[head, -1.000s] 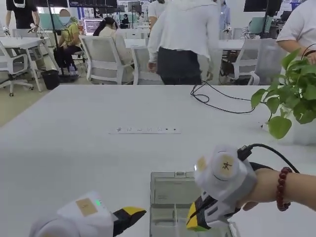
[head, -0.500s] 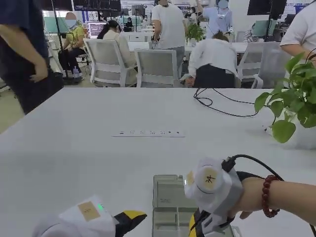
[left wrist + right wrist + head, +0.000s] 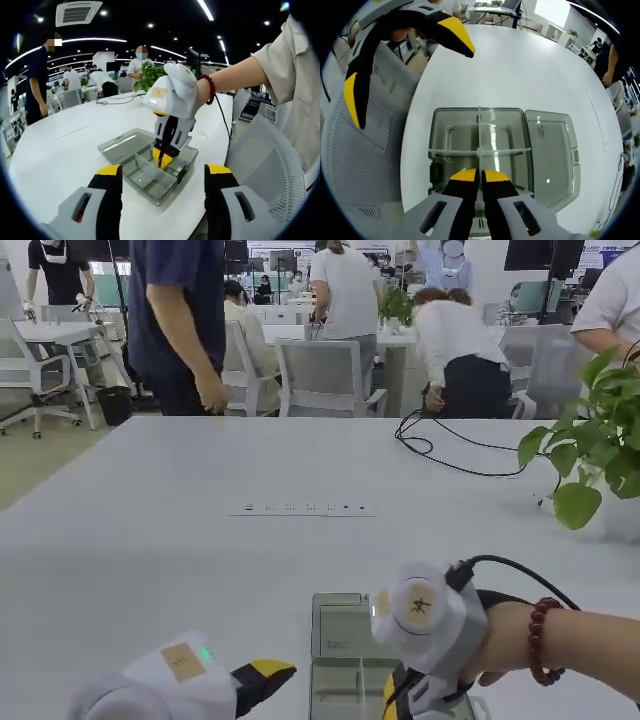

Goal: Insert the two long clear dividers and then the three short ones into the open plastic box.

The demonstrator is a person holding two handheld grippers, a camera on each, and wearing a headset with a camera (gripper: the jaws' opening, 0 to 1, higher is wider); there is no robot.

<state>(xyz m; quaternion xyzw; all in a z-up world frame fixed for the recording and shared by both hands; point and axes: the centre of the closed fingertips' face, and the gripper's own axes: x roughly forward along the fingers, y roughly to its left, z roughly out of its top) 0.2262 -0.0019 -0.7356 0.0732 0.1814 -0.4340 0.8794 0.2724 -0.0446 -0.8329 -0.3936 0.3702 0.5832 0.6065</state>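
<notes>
Clear plastic box [image 3: 455, 129] lies open at the table's [image 3: 180, 540] near edge, lid [image 3: 551, 150] flat on its far side. Inside, a near-to-far divider [image 3: 506, 150] and a left-to-right divider [image 3: 479, 125] stand upright, crossing.

Box [image 3: 432, 150] is set on table [image 3: 150, 540], w/ lid [image 3: 550, 150] laid open behind it. A divider [image 3: 479, 125] is stood in box, crossed by a second divider [image 3: 505, 151]. R gripper [image 3: 480, 175] is held over box, L gripper [image 3: 164, 172] to box's left. Socket strip [image 3: 300, 508] is set further behind box, plant [image 3: 590, 440] behind-right.
</notes>
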